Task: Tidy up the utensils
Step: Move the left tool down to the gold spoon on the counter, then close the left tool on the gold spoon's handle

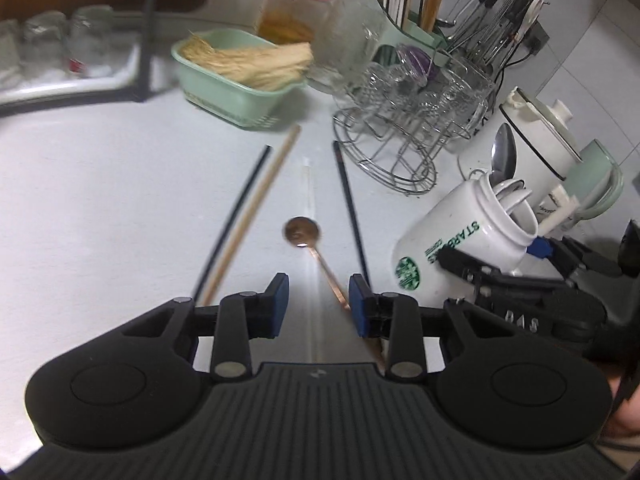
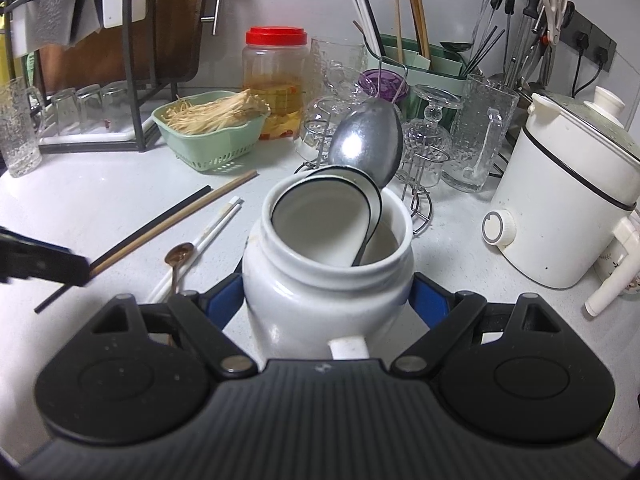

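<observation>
A small copper spoon [image 1: 302,233] lies on the white counter [image 1: 100,200], its handle running back between my left gripper's [image 1: 319,304] open jaws, close to the right pad. Around it lie a white chopstick [image 1: 308,196], a wooden chopstick [image 1: 260,208] and two black chopsticks [image 1: 246,208] [image 1: 350,208]. My right gripper [image 2: 327,304] is shut on a white Starbucks mug [image 2: 328,276], tilted in the left wrist view [image 1: 452,248]. The mug holds a metal spoon [image 2: 368,140] and white ceramic spoons [image 2: 332,216]. One of the left gripper's fingers [image 2: 44,266] shows at the left edge of the right wrist view.
Behind the chopsticks stand a green basket [image 2: 208,156], a red-lidded jar [image 2: 276,80] and a wire rack of glasses [image 1: 400,148]. A green utensil holder [image 2: 436,70] with chopsticks is at the back. A white electric cooker [image 2: 560,200] stands on the right.
</observation>
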